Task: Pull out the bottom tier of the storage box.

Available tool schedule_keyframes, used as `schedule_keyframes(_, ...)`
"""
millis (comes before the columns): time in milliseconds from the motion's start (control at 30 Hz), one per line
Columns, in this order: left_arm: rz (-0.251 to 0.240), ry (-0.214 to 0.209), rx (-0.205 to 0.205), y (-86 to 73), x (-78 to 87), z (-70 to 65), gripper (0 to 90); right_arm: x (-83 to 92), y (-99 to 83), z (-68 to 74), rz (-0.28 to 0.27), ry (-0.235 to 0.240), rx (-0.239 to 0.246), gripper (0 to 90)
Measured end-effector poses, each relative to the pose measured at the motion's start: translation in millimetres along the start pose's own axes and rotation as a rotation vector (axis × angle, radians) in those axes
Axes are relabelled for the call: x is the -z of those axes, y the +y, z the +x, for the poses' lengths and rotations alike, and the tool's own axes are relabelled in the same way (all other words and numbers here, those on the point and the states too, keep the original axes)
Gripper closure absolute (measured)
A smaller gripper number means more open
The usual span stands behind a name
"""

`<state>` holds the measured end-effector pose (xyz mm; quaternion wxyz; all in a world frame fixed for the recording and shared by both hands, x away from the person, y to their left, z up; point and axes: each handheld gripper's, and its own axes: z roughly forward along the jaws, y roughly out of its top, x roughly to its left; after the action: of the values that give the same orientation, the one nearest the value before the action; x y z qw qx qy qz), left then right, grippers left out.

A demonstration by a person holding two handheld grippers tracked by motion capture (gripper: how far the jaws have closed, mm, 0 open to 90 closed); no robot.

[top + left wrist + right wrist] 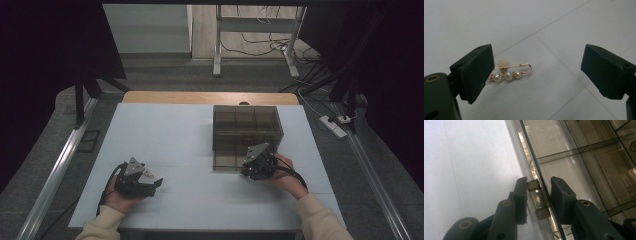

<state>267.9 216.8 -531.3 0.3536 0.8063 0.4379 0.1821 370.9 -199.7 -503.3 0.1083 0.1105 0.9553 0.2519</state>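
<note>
Nearest, left gripper (534, 72) spread wide over pearl brooch (510, 71), lying on white table (175, 135) at about 7 o'clock, untouched. Farther, at 4 o'clock, right gripper (537, 196) straddling handle (537, 198) of smoky organizer box (247, 132), seemingly clamping it. Risk: weak hold slipping off handle; brooch skidding aside under closing jaws.

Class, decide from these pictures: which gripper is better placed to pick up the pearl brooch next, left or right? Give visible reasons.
Left. The left gripper stands open over the pearl brooch, which lies between its fingers on the table. The right gripper sits at the box handle.
</note>
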Motion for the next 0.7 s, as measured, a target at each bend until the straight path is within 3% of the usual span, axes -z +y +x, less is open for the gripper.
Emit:
schedule_keyframes(533, 0.000, -0.002, -0.001, -0.1, -0.3, -0.1, 10.5, -1.2, -0.5, 1.0, -0.001, -0.007, 0.007, 65.9)
schedule_keyframes(700, 0.000, -0.001, -0.001, -0.1, -0.3, 0.0, 10.6, 3.4, -0.2, -0.4, -0.051, -0.007, -0.031, 57.3)
